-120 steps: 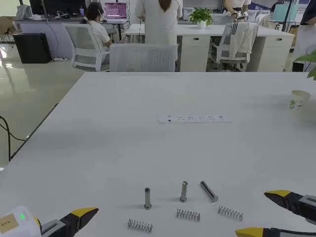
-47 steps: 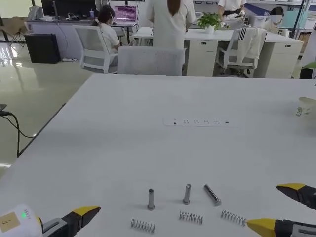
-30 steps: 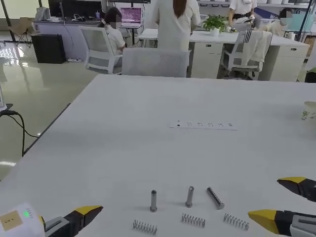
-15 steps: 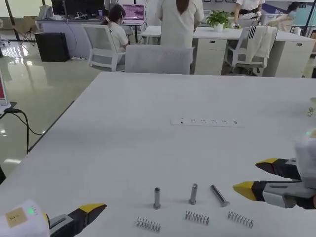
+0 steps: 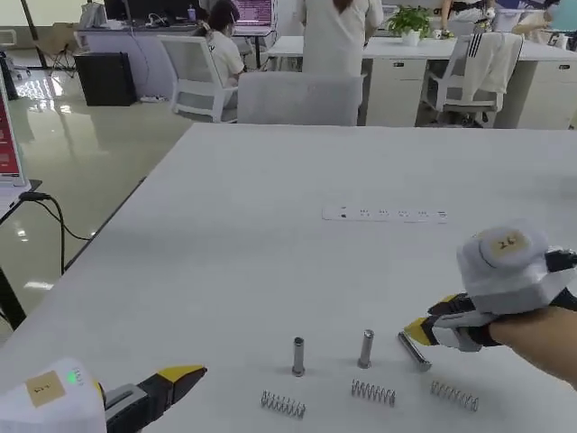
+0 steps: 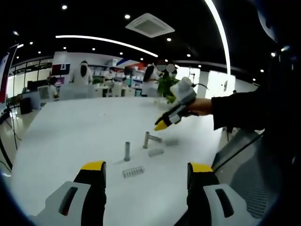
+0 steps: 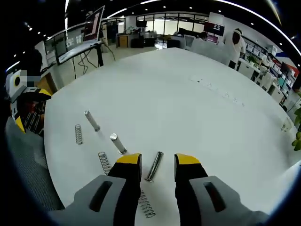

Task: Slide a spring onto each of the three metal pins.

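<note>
Around lying pin: right gripper jaws apart. Pin looks hard, slippery; grab middle. Left gripper open, empty.

The grey left gripper and right gripper have yellow-tipped jaws; the sleeve looks dark, possibly black.

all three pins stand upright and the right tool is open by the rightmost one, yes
No. The left pin and middle pin stand upright, but the rightmost pin lies flat, as the right gripper view shows. The right tool is open by it.
</note>
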### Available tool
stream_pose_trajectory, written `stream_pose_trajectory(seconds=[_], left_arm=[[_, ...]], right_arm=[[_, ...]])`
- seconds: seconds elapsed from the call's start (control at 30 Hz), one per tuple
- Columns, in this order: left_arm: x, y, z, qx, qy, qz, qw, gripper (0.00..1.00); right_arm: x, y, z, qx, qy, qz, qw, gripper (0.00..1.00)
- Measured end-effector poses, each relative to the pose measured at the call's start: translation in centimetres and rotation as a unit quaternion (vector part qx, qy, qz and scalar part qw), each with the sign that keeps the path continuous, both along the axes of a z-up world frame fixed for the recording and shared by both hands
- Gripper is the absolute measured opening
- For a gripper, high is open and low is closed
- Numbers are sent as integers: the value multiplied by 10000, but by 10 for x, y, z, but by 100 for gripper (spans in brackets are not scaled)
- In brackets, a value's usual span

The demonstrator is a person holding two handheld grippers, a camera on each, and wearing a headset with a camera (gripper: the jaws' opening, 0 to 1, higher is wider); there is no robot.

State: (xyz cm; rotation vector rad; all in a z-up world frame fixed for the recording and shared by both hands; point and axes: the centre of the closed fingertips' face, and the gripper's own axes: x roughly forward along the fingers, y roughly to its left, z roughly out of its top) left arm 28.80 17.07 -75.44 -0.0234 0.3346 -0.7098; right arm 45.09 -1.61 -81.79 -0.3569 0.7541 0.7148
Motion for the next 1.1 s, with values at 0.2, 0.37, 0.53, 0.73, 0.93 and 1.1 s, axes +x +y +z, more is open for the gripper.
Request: stream_pose_trajectory(seconds=[0.2,0.37,0.53,0.73,0.93,1.1], left_arm=[[-1,0,-3,17,62,52,10000,65],[0,-1,-5,7,100,73,9999,65],[0,0,-7,8,125,103,9999,65],[1,2,-7,12,135,133,9998,65],[1,5,-6,39,118,151,9998,65],[0,4,-4,38,81,134,9999,65]], right_arm=[[6,3,-22,-62,384,-197,9990,20],[12,4,-33,-138,539,-337,9979,17],[14,2,-42,-251,708,-510,9959,14],[13,3,-44,-419,772,-590,9944,10],[10,0,-46,-642,875,-659,9919,5],[4,-3,-38,-357,894,-699,9929,5]])
